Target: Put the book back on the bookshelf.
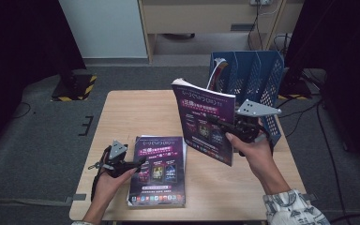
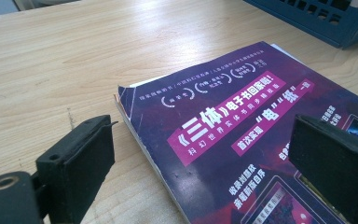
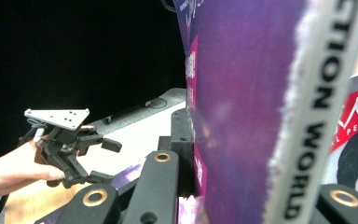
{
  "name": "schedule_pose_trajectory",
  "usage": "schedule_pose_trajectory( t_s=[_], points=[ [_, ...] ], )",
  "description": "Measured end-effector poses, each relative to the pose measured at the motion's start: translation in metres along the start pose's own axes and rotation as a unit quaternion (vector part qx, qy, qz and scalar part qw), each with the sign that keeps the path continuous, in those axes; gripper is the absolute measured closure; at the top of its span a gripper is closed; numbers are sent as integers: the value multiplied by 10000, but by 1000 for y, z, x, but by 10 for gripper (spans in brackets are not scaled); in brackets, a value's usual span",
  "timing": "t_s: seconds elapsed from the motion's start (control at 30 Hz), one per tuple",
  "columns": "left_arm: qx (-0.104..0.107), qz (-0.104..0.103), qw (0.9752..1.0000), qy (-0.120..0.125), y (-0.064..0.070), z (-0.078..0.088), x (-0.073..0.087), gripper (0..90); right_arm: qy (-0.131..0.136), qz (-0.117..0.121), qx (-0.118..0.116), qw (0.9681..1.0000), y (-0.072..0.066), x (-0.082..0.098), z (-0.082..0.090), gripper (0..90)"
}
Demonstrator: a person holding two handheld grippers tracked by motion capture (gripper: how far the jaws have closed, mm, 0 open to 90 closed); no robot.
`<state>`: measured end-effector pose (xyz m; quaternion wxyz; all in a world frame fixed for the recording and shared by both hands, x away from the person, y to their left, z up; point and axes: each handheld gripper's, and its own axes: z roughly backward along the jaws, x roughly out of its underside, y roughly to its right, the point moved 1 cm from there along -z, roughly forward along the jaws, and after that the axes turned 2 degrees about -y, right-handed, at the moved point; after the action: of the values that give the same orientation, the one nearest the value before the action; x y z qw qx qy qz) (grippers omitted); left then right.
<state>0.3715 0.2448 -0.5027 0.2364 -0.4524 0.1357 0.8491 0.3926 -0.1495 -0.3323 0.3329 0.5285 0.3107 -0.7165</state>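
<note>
The right gripper is clamping a purple magazine by its right edge and holding it upright above the table, clear of the wood, with its cover facing the person and its top corner leaning a little toward the left. In the right gripper view the jaws are pressing on both sides of that magazine, whose spine with white lettering is running up just beside the right jaw, so the grip is closed on it. Behind the lifted magazine a blue rack is standing at the table's far right corner, with something pale and curved sitting in its leftmost slot; what it is I cannot tell. A second magazine with the same purple cover is lying flat near the front edge of the table, seemingly on top of more pages or another copy, since white edges are showing under it. The left gripper is resting at this flat magazine's left edge, its jaws standing apart. In the left gripper view the two black jaws are straddling the magazine's near corner, one over bare wood and the other over the cover, and neither pad is pressing on it. The other hand with its gripper is also showing far off in the right gripper view, jaws parted, low over the table.
</note>
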Motion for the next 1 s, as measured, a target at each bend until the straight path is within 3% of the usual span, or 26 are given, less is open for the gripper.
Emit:
schedule_pose_trajectory(
  t_s=[0.63, 1.0],
  points=[
    [-16, -20, 10000, 0, 0, 0, 0, 68, -86, 68, 125, 9999, 8, 1, 24, 829],
    [-59, 41, 10000, 34, -1, 0, 0, 48, 45, 50, 214, 9997, 14, -2, 47, 829]
  ],
)
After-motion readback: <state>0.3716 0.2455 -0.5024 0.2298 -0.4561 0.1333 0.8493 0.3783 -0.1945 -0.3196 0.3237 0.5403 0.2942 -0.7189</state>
